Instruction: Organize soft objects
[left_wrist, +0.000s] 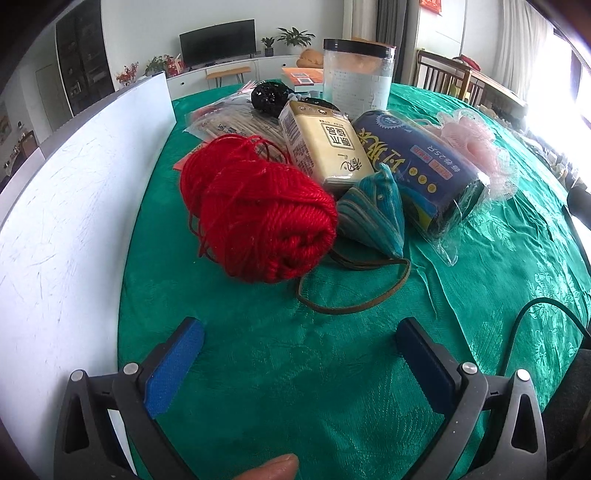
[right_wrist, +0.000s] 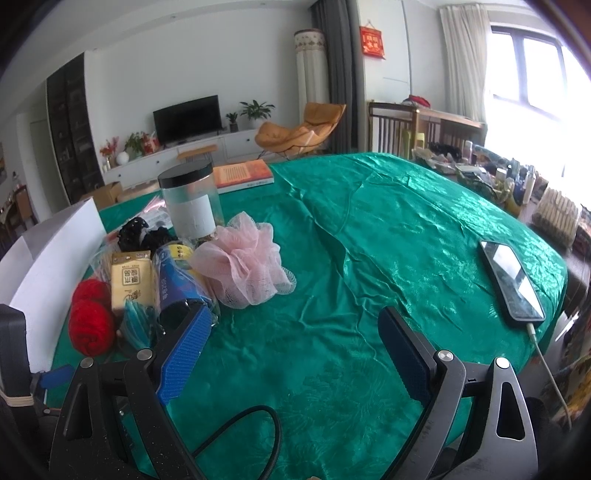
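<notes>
A red yarn ball (left_wrist: 255, 214) lies on the green tablecloth (left_wrist: 295, 369), just ahead of my open, empty left gripper (left_wrist: 299, 347). Beside it lie a teal pouch with a cord (left_wrist: 373, 214), a yellow tissue pack (left_wrist: 325, 147), a blue wrapped pack (left_wrist: 424, 162) and a pink mesh sponge (left_wrist: 476, 144). In the right wrist view the same pile sits at the left: yarn (right_wrist: 90, 321), tissue pack (right_wrist: 131, 280), blue pack (right_wrist: 177, 280), pink sponge (right_wrist: 243, 266). My right gripper (right_wrist: 291, 336) is open and empty over bare cloth (right_wrist: 369, 240).
A white board (left_wrist: 74, 206) stands along the left edge. A clear jar with a black lid (right_wrist: 192, 203), a black item (right_wrist: 142, 232) and an orange book (right_wrist: 243, 173) sit behind the pile. A phone (right_wrist: 511, 280) on a cable lies at the right. A black cable (right_wrist: 236, 432) runs near the grippers.
</notes>
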